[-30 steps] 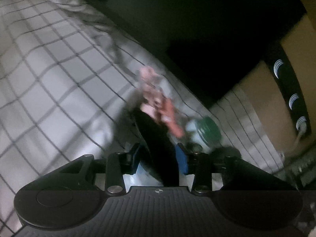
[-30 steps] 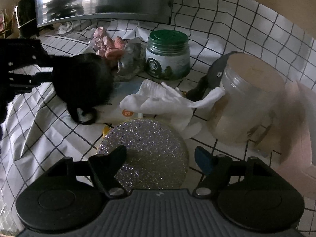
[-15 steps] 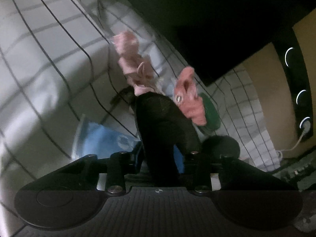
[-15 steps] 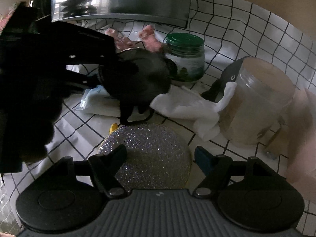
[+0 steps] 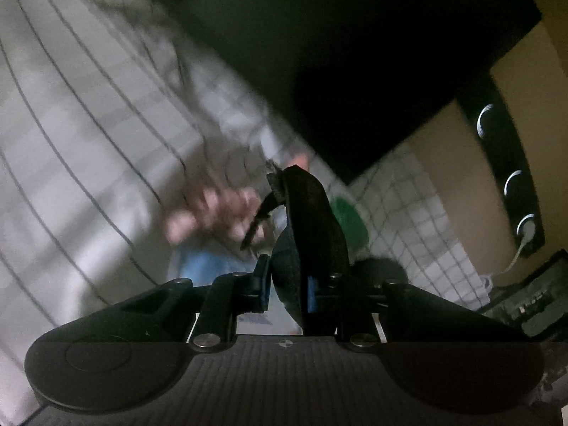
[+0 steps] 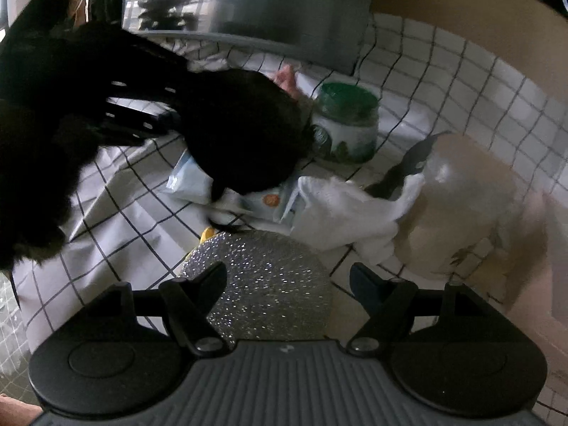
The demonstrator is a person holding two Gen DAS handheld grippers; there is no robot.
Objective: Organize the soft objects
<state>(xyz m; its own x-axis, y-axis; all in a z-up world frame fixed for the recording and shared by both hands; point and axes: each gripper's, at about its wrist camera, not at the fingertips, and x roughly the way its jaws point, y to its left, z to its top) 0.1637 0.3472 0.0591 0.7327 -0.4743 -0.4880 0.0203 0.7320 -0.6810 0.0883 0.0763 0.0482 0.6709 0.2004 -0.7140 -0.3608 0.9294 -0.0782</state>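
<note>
Covering the whole surface is a white cloth with a black grid (image 6: pixel 117 220), and everything lies on it. Biggest among the things is a frosted plastic jar (image 6: pixel 461 206) on the right, with a white rag (image 6: pixel 348 213) draped against its side. Nearer me sits a glittery silver disc (image 6: pixel 269 284), framed between the spread fingers of my right tongs (image 6: pixel 288 277), which are wide open and hold nothing. My left tongs (image 5: pixel 287 289) are closed on a black cloth pad (image 5: pixel 312 223), lifted above a pale blue packet (image 6: pixel 191 181) and just beside the green-lidded jar (image 6: pixel 346 120). Something pink (image 5: pixel 216 209) lies blurred behind it.
</note>
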